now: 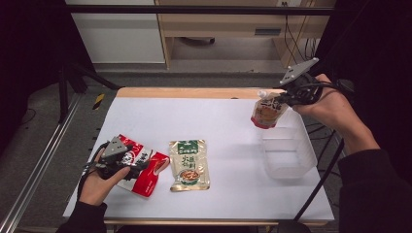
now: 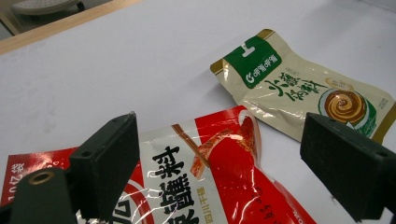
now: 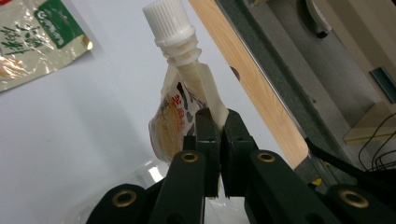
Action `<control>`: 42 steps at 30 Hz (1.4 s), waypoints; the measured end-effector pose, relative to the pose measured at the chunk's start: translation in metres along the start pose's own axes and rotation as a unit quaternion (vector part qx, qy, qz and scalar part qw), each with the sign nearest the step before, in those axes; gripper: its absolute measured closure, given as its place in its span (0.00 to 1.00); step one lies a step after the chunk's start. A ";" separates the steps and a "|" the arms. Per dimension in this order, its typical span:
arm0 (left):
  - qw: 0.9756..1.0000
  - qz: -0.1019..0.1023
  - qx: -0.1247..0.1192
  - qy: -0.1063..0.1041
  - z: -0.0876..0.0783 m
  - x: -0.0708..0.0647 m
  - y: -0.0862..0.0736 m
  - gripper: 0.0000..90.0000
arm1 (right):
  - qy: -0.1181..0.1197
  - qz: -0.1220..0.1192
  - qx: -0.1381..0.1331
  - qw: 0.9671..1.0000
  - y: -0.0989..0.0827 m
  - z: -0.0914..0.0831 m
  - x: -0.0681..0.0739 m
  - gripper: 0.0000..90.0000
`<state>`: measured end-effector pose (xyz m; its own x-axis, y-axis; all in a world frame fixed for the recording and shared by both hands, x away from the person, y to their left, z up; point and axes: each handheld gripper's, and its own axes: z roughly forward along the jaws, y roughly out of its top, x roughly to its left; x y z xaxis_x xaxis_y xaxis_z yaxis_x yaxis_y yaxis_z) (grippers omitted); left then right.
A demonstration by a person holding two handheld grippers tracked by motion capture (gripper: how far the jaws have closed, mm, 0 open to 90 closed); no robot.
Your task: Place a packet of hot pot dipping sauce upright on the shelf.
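Observation:
My right gripper hangs above the table's far right, shut on the top edge of a spouted sauce pouch. In the right gripper view the jaws pinch the pouch just below its white cap. It dangles over the far rim of a clear plastic container. At the near left, my left gripper stands open low over a red snack pouch. The red pouch lies between and below the wide-apart jaws, untouched. A beige and green pouch lies flat beside it.
The white table top has a wooden far edge. The beige and green pouch lies just beyond the left gripper's jaws. Black frame rails and a shelf unit stand past the table.

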<state>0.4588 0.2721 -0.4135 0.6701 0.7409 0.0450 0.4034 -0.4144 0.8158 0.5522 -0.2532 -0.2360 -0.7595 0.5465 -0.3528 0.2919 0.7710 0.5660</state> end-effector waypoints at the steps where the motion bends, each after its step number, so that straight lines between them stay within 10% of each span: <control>1: 1.000 0.000 0.000 0.000 0.000 0.001 0.000 0.13 | -0.003 0.001 0.000 1.000 -0.002 -0.001 -0.002 0.98; 26: 1.000 -0.002 0.002 0.005 -0.003 0.001 -0.002 0.13 | -0.017 0.021 0.009 1.000 -0.042 0.008 -0.034 0.98; 42: 1.000 -0.005 0.003 0.008 -0.005 0.003 -0.003 0.13 | -0.024 0.017 0.021 0.999 -0.049 0.044 -0.050 0.97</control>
<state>0.4558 0.2782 -0.4130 0.6556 0.7537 0.0456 0.4145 -0.4097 0.8126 0.6018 -0.3038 -0.2787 -0.7199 0.5876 -0.3694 0.3420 0.7635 0.5479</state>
